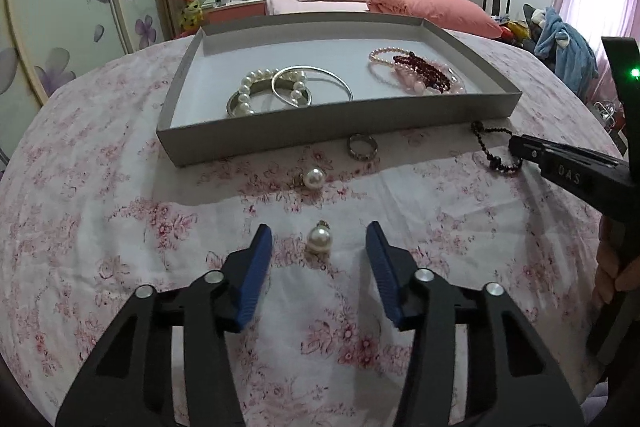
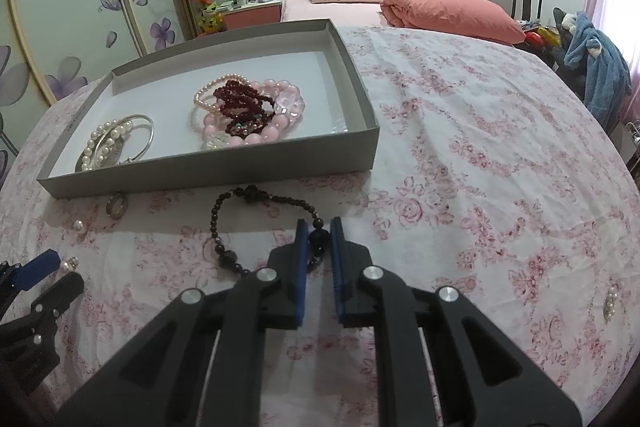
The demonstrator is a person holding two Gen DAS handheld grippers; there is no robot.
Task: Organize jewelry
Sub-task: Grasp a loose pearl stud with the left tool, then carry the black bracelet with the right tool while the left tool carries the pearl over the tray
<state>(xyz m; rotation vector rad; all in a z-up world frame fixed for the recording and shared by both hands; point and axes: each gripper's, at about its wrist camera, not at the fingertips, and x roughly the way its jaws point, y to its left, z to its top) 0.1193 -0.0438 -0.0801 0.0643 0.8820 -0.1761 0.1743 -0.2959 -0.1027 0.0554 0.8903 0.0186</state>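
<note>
Jewelry lies partly in a shallow grey box [image 1: 320, 135] and partly loose on a worktop covered with a pink floral cloth [image 1: 120, 227]. Inside the box, on its white floor, a white pearl bracelet [image 1: 250, 91] overlaps two silver bangles [image 1: 320, 77] at the left, and a heap of pink and dark red bead bracelets [image 2: 248, 111] fills the right part.

On the cloth just in front of the box's near wall rests a silver ring [image 1: 362, 146]. Nearer the camera sits a pearl earring [image 1: 313, 178], and closer still a second pearl earring [image 1: 319, 241].

The left gripper [image 1: 319, 243] hangs low over the cloth with its blue pads [image 1: 256, 267] apart, one on each side of that second pearl earring; neither pad touches the pearl, and clear cloth shows on both sides of it.

A black bead bracelet [image 2: 232, 223] lies in a loop on the cloth in front of the box's right end. The right gripper [image 2: 319, 239] is clamped on it: its pads stand close together with one of the larger dark beads pinched between them, while the remainder of the loop trails away to the left toward the box wall.

Fingers of a hand [image 1: 612, 279] holding the right gripper's handle show at the right edge of the left wrist view. Behind the worktop stand a bed with a coral quilt [image 2: 452, 13] and a wardrobe with painted flowers [image 2: 72, 27].
</note>
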